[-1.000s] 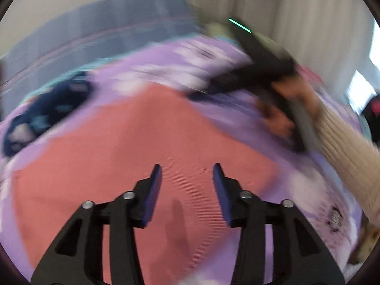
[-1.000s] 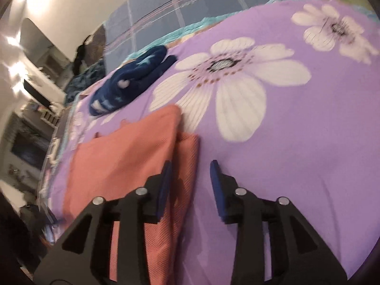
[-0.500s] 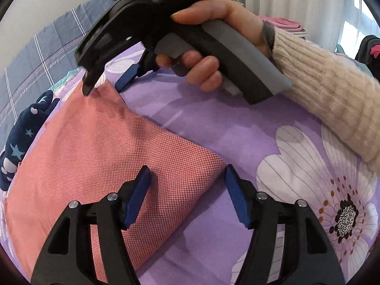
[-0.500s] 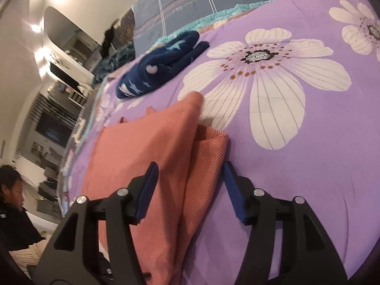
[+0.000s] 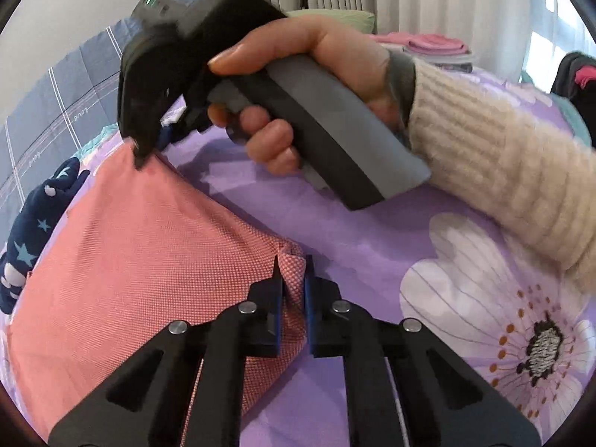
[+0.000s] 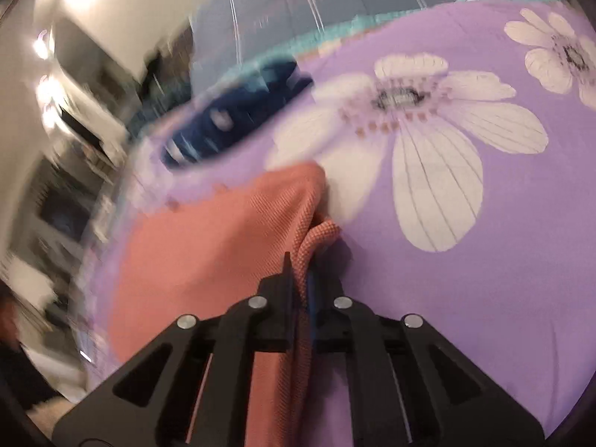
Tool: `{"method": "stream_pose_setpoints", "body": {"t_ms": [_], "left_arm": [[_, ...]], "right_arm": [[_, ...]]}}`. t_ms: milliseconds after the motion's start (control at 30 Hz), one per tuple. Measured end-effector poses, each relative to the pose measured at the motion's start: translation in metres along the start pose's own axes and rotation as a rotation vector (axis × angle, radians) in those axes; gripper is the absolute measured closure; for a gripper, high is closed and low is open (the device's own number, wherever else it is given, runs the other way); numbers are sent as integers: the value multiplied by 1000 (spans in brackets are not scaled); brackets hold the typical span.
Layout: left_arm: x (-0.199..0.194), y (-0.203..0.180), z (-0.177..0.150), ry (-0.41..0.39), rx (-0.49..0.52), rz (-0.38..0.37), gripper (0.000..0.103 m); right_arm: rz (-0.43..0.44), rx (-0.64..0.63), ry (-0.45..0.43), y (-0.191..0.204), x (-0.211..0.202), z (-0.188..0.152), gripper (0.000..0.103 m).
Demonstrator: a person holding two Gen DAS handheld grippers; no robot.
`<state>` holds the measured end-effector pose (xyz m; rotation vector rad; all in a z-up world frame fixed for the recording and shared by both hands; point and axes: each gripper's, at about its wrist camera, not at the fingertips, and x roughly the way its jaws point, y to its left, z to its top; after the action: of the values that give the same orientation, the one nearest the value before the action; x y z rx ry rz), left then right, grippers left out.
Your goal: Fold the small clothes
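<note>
A salmon-pink garment lies flat on a purple bedspread with white flowers. My left gripper is shut on the garment's near right corner, with cloth bunched between the fingers. My right gripper is shut on the far right corner of the same garment, its layers pinched between the jaws. In the left wrist view the right gripper is seen from outside, held by a hand in a cream sleeve, with its tip on that far corner.
A dark blue garment with stars lies bunched beyond the pink one, also blurred in the right wrist view. A blue checked quilt lies at the bed's far side. Folded pink clothes are stacked far right.
Both grippers were open half a second ago with their fingers either side of the garment's corners. Both have now shut on the cloth. The right wrist view is blurred by motion.
</note>
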<state>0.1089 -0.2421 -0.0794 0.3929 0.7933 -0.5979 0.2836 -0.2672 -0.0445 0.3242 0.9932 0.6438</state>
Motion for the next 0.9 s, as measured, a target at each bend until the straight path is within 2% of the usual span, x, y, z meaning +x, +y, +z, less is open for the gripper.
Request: {"method": "stream_pose_setpoints", "body": {"t_ms": [67, 133, 167, 267, 333, 400, 467, 500, 533, 567, 600, 667, 733, 800, 833, 867, 900], "left_arm": [[-2, 7, -1, -14, -31, -63, 95], [4, 8, -4, -5, -30, -80, 95], [7, 8, -5, 0, -30, -85, 95], [8, 10, -7, -6, -44, -99, 95], [5, 10, -6, -20, -57, -118, 94], [3, 11, -6, -29, -64, -132, 94], [4, 12, -7, -30, -74, -144, 94], [4, 12, -7, -30, -83, -152, 91], [4, 12, -7, -35, -89, -160, 89], [2, 12, -8, -39, -94, -167, 79], [-1, 12, -9, -41, -100, -177, 67], [-12, 9, -12, -52, -108, -198, 62], [-27, 8, -16, -69, -102, -209, 62], [-41, 10, -24, -89, -117, -200, 61], [-50, 16, -30, -99, -137, -189, 61], [-58, 22, -36, -105, -159, -172, 61], [-66, 30, -44, -109, -184, -147, 60]], "right_arm": [[-32, -41, -9, 6, -1, -1, 98], [-98, -65, 23, 2, 15, -3, 98], [-102, -47, 41, -7, 26, -4, 98], [-24, 20, 26, -22, 23, -6, 98], [-27, 23, 0, -19, 13, -3, 97], [-42, -34, -31, -5, 1, -2, 97], [-135, -91, -24, 4, 5, -3, 96], [-243, -119, -16, 5, 10, -6, 85], [-270, -114, -26, 3, 9, -7, 78], [-282, -94, -48, 3, 3, -9, 76], [-338, -73, -85, 6, -9, -11, 76], [-419, -91, -145, 14, -26, -14, 76], [-346, -135, -156, 29, -45, -25, 76], [-228, -196, -105, 49, -51, -43, 76], [-198, -231, -84, 59, -52, -53, 76], [-196, -273, -59, 67, -50, -68, 76], [-238, -303, -33, 72, -44, -80, 68]]}}
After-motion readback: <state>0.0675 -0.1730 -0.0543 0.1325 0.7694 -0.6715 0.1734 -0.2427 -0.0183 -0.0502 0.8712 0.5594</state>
